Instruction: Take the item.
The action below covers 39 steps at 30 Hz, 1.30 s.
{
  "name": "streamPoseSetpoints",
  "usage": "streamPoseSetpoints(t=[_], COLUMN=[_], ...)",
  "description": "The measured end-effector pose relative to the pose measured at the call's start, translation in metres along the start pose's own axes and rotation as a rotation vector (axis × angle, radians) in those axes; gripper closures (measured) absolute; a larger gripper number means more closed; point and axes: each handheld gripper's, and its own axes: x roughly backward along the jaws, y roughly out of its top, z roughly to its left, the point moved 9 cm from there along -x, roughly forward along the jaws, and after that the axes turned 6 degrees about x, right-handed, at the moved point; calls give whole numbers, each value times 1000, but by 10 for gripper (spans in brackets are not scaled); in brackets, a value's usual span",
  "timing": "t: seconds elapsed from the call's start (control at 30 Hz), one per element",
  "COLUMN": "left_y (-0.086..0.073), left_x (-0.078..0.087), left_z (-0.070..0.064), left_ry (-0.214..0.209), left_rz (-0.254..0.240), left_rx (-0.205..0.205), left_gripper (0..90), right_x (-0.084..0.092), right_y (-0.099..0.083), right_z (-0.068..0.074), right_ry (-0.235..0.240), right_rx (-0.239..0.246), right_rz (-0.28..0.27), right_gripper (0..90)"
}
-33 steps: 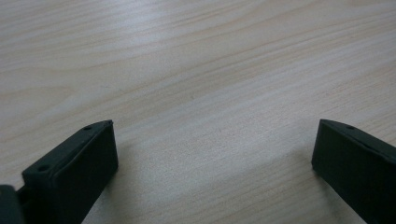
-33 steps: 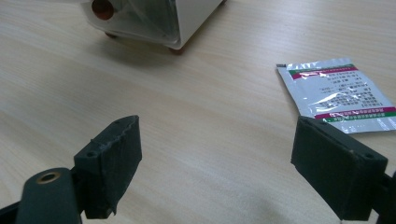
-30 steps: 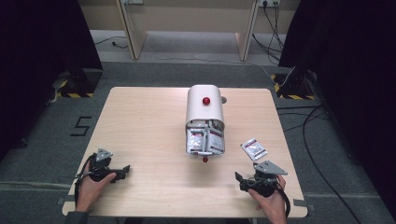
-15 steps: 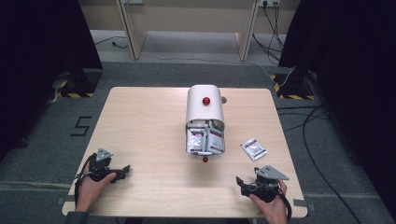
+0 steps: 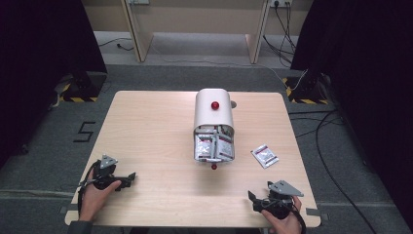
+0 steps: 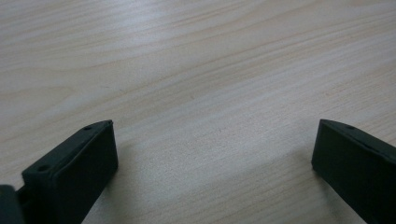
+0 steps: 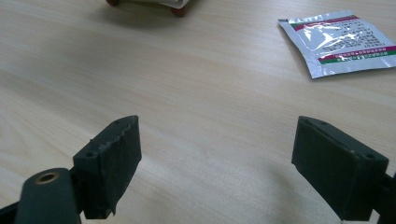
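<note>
Claws both gape with nothing between their jaws: the right claw [image 5: 256, 200] rests low on the bench [image 5: 146, 126] at about five o'clock, the left claw [image 5: 127, 178] at about seven. A loose sachet [image 5: 264, 155] lies flat at about one o'clock from the right claw, well apart from it. My guess: the pick-up hasn't begun, and next comes a reach forward. Beyond stands a white dispenser [image 5: 214, 112] stuffed with packets [image 5: 213, 146], clear of that path.
</note>
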Motion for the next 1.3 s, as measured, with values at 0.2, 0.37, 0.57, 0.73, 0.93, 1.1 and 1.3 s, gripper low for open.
streamPoseSetpoints(t=[0.2, 0.37, 0.57, 0.73, 0.93, 1.1, 1.3], left_y=[0, 0, 0, 0, 0, 0, 0], left_x=[0, 0, 0, 0, 0, 0, 0], left_z=[0, 0, 0, 0, 0, 0, 0], left_ry=[0, 0, 0, 0, 1, 1, 3], left_rz=[0, 1, 0, 0, 0, -1, 1], left_rx=[0, 0, 0, 0, 0, 2, 2], left_gripper=[0, 0, 0, 0, 0, 0, 0], right_x=[2, 3, 5, 8, 11, 13, 15], right_y=[-6, -14, -22, -26, -30, -33, -35], right_z=[5, 9, 10, 12, 15, 19, 26], right_ry=[-4, 1, -13, -26, -49, -50, -46], right_rx=[9, 32, 42, 56, 64, 63, 68], right_rz=[-4, 12, 21, 19, -9, -33, -68], right_gripper=[162, 163, 163, 161, 158, 154, 153])
